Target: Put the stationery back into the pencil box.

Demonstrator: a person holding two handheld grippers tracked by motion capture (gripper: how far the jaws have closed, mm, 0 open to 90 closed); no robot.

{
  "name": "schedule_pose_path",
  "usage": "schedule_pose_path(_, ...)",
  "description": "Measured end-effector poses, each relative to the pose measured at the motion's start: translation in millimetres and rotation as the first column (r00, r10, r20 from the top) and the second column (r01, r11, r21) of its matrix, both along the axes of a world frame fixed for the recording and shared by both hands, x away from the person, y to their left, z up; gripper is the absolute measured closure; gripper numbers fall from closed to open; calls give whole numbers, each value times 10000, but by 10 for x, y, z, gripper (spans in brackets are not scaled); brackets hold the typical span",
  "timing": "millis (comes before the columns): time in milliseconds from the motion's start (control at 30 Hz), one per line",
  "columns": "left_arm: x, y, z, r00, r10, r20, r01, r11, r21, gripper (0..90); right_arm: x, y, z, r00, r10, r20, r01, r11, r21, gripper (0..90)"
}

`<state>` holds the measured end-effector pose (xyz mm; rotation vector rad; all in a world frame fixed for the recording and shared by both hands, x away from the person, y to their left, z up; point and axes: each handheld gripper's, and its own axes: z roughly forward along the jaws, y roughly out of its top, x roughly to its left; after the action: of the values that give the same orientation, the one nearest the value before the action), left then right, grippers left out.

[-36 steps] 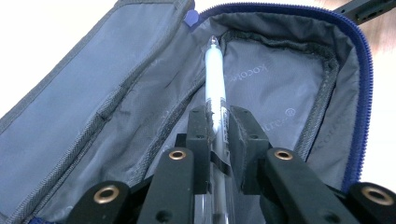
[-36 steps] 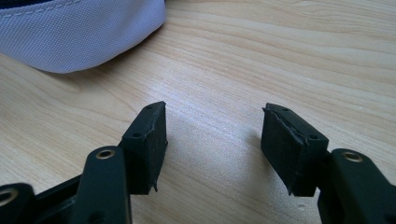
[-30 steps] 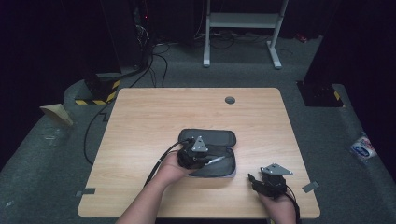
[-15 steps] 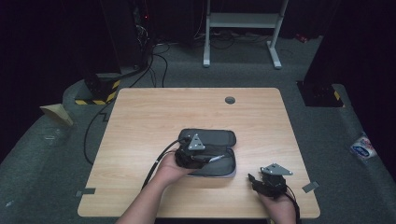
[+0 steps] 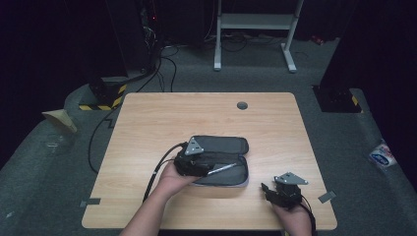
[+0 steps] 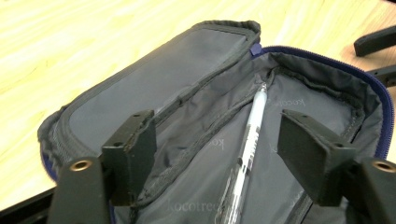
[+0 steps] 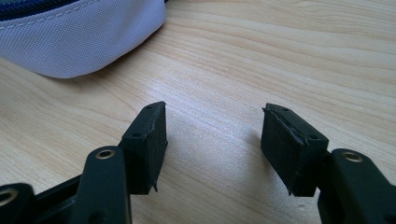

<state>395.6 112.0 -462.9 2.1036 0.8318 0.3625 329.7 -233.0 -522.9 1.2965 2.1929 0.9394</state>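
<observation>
High view: one open pencil case (image 5: 231,145) holding one pen (image 5: 222,169); two hand-held grippers, jaws apart.

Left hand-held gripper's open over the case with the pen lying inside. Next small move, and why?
Probably lift the left hand-held gripper clear of the case. Its jaws stand open on either side of the pen, which looks to be lying loose on the lining, apparently ungripped. The right hand-held gripper sits open over bare table beside the case.

High view overhead, facing forward-down over table (image 5: 147,113); tool views close, low — all share pouch (image 5: 231,145).
</observation>
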Motion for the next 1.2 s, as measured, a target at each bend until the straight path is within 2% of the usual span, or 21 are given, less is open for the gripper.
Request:
schedule_pose_path(167, -1, 148, -11, 9994, 249, -251, -258, 9990, -367, 190, 0, 0, 0, 10000, -4, 1, 4, 10000, 0, 402)
schedule_pose_path(200, -1, 148, -11, 9994, 249, -251, -258, 9990, -367, 136, -1, 1, 0, 10000, -15, 0, 15, 10000, 3, 401)
schedule_pose_path(300, -14, 255, -4, 9983, 532, -233, -540, 9978, -374, 84, -1, 1, 0, 10000, -17, -4, 17, 10000, 6, 401)
schedule_pose_path(567, -60, 511, -38, 9931, 1141, -254, -1150, 9927, -371, 20, 0, 1, -1, 10000, 1, 16, -1, 10000, -3, 401)
schedule_pose_path(633, -101, 627, -84, 9897, 1383, -360, -1400, 9888, -508, 16, -1, 1, -1, 10000, -6, 15, 6, 10000, -3, 401)
schedule_pose_path(733, -123, 707, -126, 9868, 1564, -431, -1587, 9858, -548, 16, -1, 2, -1, 10000, -9, 10, 9, 10000, 2, 401)
schedule_pose_path(833, -168, 885, -220, 9774, 2033, -580, -2060, 9776, -442, 18, -1, 2, -1, 10000, -15, 11, 15, 10000, 5, 401)
schedule_pose_path(900, -180, 938, -245, 9753, 2135, -562, -2158, 9757, -374, 20, -1, 2, -1, 10000, -14, 17, 14, 10000, -1, 401)
schedule_pose_path(1000, -238, 1099, -318, 9641, 2568, -676, -2597, 9650, -369, 29, -1, 2, -1, 10000, -17, 13, 17, 10000, 7, 401)
schedule_pose_path(1067, -306, 1273, -387, 9532, 2929, -754, -2954, 9551, -245, 43, -1, 2, -1, 10000, -16, 12, 16, 10000, 6, 401)
schedule_pose_path(1100, -306, 1273, -387, 9532, 2929, -754, -2954, 9551, -245, 49, -1, 2, -1, 10000, -16, 12, 16, 10000, 6, 401)
schedule_pose_path(1200, -400, 1431, -471, 9427, 3230, -839, -3232, 9463, 122, 50, -1, 2, -1, 10000, -16, 17, 16, 10000, 1, 401)
